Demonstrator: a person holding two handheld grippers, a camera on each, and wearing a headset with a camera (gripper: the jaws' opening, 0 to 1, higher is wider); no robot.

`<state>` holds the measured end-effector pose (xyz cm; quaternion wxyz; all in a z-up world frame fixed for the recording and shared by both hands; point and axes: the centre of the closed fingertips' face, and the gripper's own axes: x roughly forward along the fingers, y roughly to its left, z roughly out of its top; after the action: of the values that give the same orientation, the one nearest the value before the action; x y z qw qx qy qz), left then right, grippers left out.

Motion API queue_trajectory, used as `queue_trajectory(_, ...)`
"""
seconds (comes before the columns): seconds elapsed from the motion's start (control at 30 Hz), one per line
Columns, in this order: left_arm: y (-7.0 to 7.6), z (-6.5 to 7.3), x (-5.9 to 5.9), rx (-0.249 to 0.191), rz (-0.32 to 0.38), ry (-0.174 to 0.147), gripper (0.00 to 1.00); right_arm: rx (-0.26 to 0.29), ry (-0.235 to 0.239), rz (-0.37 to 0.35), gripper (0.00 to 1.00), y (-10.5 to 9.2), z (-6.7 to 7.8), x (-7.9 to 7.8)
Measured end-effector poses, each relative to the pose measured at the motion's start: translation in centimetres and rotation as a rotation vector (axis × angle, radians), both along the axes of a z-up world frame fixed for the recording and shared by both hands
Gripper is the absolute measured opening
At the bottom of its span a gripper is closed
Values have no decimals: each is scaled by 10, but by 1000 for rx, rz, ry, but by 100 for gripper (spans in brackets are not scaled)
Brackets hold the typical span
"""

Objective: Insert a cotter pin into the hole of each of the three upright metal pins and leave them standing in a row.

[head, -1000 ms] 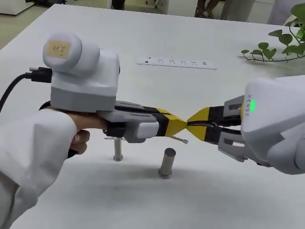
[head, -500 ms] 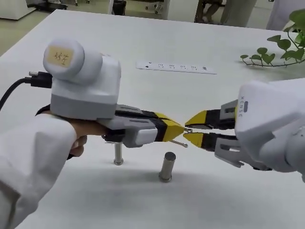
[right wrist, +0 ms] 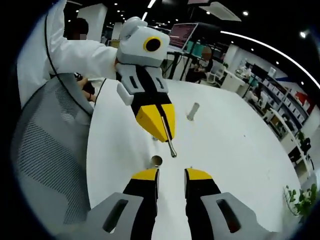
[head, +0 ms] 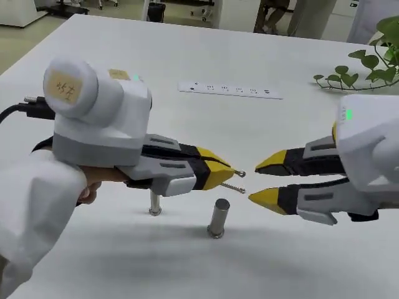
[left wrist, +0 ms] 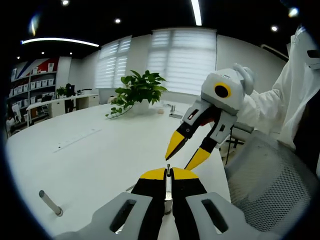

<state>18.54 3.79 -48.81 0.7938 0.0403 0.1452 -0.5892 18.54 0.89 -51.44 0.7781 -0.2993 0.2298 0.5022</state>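
Note:
My left gripper [head: 229, 175] is shut on a thin metal cotter pin [head: 235, 187], whose ends stick out past the yellow tips. In the left gripper view the cotter pin [left wrist: 168, 181] sits clamped in my left gripper [left wrist: 168, 172]. My right gripper [head: 265, 182] faces it from the right, open, a short gap away from the pin. A thick upright metal pin [head: 217, 217] stands on the table below the tips. A thinner upright pin [head: 154, 204] stands to its left, its top hidden by the left gripper. The right gripper view shows another upright pin [right wrist: 193, 111] beyond the cotter pin [right wrist: 167, 131].
A white power strip [head: 227, 89] lies farther back on the white table [head: 187, 56]. A leafy plant [head: 368, 59] trails over the far right edge. A mesh chair [right wrist: 45, 150] stands beside the table. People stand in the background.
The right gripper's jaws, closed up against the left gripper's tips a second ago, have opened and drawn back to the right. The cotter pin stays in the left gripper.

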Motion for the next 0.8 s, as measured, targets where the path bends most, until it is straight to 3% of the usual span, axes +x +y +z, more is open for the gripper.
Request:
queue_trajectory(0.1, 0, 0, -4, 12, -20, -21, 0, 58, 74, 10, 14, 4, 1, -7)
queue_trajectory(0.23, 0, -1, -7, 23, -45, -52, 0, 89, 110, 20, 12, 9, 3, -11)
queue_trajectory(0.47, -5, 0, -16, 20, -97, -74, 0, 138, 157, 42, 10, 20, 4, -20)
queue_trajectory(0.5, -6, 0, -17, 28, -107, -96, 0, 139, 162, 48, 10, 21, 4, -21)
queue_trajectory(0.67, -6, -5, -21, 44, -124, -88, 0, 132, 197, 51, 8, 23, -1, -25)
queue_trajectory(0.8, -6, -7, -25, 40, -140, -81, 0, 136, 199, 58, 3, 26, -2, -28)
